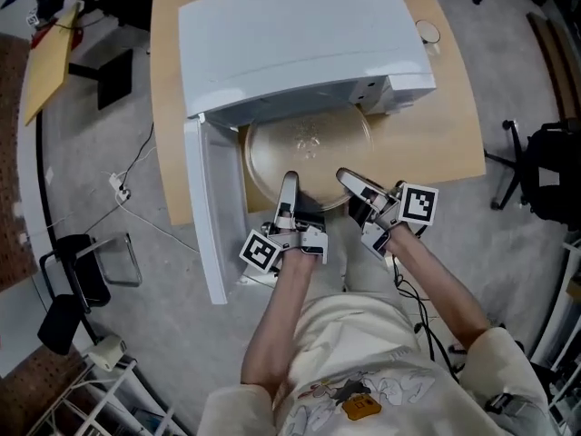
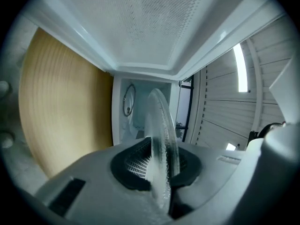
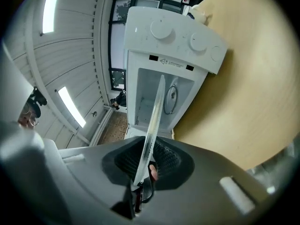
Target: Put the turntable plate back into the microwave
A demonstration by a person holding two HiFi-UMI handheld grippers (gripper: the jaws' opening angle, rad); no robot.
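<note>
The clear glass turntable plate (image 1: pixel 309 148) lies flat at the mouth of the white microwave (image 1: pixel 290 34), its far half under the oven's top edge. My left gripper (image 1: pixel 289 191) is shut on the plate's near rim, and my right gripper (image 1: pixel 354 183) is shut on the rim just to the right. In the left gripper view the plate (image 2: pixel 161 135) runs edge-on between the dark pads of the gripper (image 2: pixel 159 163), with the open cavity (image 2: pixel 133 114) ahead. In the right gripper view the plate (image 3: pixel 152 125) is clamped the same way in the gripper (image 3: pixel 145 168), facing the microwave's knob panel (image 3: pixel 180 39).
The microwave door (image 1: pixel 207 212) stands swung open at the left, past the front edge of the wooden table (image 1: pixel 436 125). A small white round item (image 1: pixel 428 33) sits at the table's back right. An office chair (image 1: pixel 549 171) stands at the right, and a cable (image 1: pixel 136 212) runs across the floor at the left.
</note>
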